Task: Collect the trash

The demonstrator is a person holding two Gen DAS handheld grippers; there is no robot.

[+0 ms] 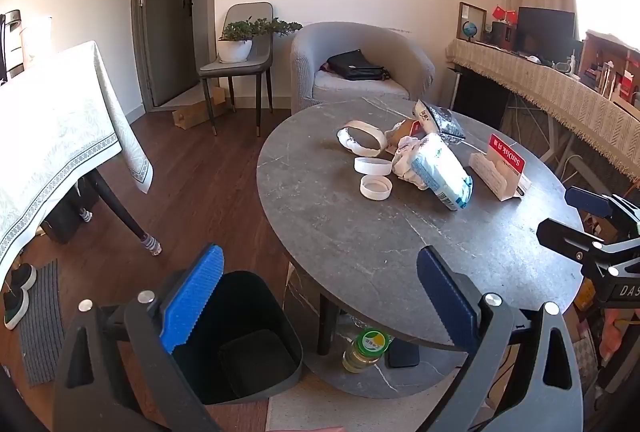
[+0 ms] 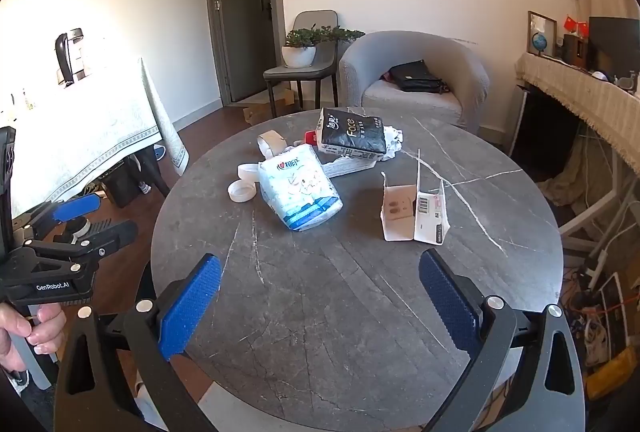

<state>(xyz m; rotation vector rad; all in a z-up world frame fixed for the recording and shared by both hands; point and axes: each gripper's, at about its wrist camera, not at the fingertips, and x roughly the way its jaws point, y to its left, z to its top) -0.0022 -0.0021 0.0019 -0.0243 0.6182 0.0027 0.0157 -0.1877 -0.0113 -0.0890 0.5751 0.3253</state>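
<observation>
Entry: collect trash, nothing picked up yet.

Your right hand-held gripper (image 2: pixel 320 306) hangs over the near part of the round grey tabletop (image 2: pixel 360 312), tilted downward, jaws spread as wide as they go, nothing between the pads and nothing touched. Your left hand-held gripper (image 1: pixel 318 302) is just as wide apart and just as empty. It sits off the tabletop's left edge, with the black bin (image 1: pixel 244 344) on the floor directly below and ahead of its jaws.

The trash lies ahead of both grippers, grouped toward the far half of the tabletop. For your right gripper:
- light blue tissue pack (image 2: pixel 300 189): straight ahead, slightly left of the jaw centreline, long axis running away from you and a little to the left. Nearest soft item.
- opened white carton (image 2: pixel 414 211): ahead and right, standing on edge, flaps up.
- black tissue pack (image 2: pixel 352 135): further back, resting on crumpled paper.
- two white lids (image 2: pixel 242 189): ahead-left, beyond the blue pack's left side.
- tape roll ring (image 2: pixel 272 141): far left of the heap.

Judgement: your right gripper is nearer the blue pack and the carton; your left is nearer the lids and the bin. The pack's long axis lies roughly along your right gripper's approach, so the jaws would close across its narrow width without a wrist roll.
</observation>
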